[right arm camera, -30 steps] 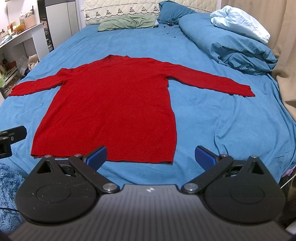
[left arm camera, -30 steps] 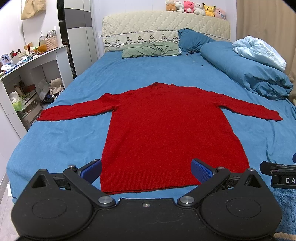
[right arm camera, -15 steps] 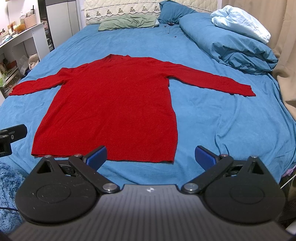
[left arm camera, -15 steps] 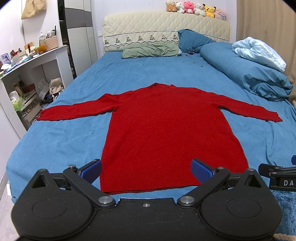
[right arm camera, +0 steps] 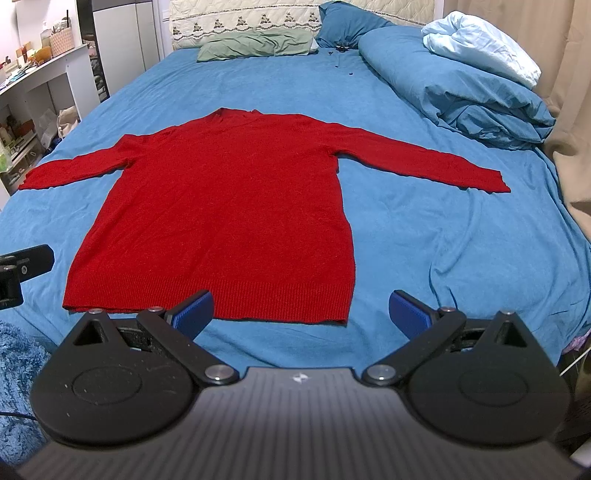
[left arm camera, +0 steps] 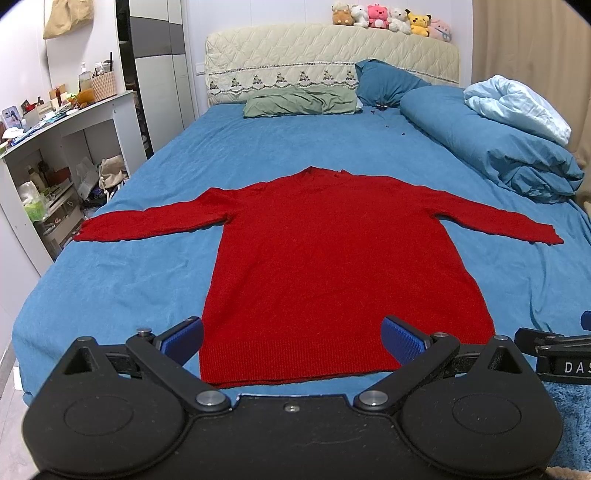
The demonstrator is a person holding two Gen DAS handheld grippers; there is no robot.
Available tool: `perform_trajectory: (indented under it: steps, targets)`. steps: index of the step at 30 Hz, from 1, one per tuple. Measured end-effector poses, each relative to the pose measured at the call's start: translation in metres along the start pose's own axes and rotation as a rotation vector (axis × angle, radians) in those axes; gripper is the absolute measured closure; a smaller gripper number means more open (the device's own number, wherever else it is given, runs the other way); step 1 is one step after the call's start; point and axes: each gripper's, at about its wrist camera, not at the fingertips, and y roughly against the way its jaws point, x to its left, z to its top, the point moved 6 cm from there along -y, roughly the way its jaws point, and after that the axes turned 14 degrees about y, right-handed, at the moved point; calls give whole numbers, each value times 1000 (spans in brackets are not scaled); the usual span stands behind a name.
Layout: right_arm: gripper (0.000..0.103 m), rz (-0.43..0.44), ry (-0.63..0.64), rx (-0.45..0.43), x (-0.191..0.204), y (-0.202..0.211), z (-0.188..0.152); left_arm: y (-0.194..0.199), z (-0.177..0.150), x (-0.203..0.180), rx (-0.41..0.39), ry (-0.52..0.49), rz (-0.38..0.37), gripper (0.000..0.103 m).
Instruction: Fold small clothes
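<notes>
Sweater (left arm camera: pixel 340 266), red and long-sleeved, lies flat on the blue bed (left arm camera: pixel 295 147), both sleeves spread out to the sides, collar toward the headboard (left arm camera: pixel 332 55) and ribbed hem at the near edge. The left gripper (left arm camera: pixel 291 339) hovers over the hem with its fingers (left arm camera: pixel 183 338) spread wide and nothing between them; the left pad sits just off the sweater's left hem corner, the right pad over the hem. The right gripper (right arm camera: pixel 301 314) hangs near the hem's right corner, its fingers (right arm camera: pixel 410 314) also wide apart and holding nothing, one pad over the hem and the other over bare sheet.

On the white table (left arm camera: pixel 74 114) at the left stands a woven basket (left arm camera: pixel 104 84) with a few upright items in it, too small to identify. A green pillow (left arm camera: pixel 299 105), a blue pillow (left arm camera: pixel 384 86) and a rolled blue duvet (left arm camera: pixel 491 155) lie at the bed's far end and right side. Plush toys (left arm camera: pixel 391 18) line the top of the headboard.
</notes>
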Motion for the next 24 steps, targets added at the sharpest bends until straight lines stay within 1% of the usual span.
perform_trajectory:
  steps: [24]
  targets:
    - [0,9,2,3,0,-1,0,0,1,1,3,7,-5,0]
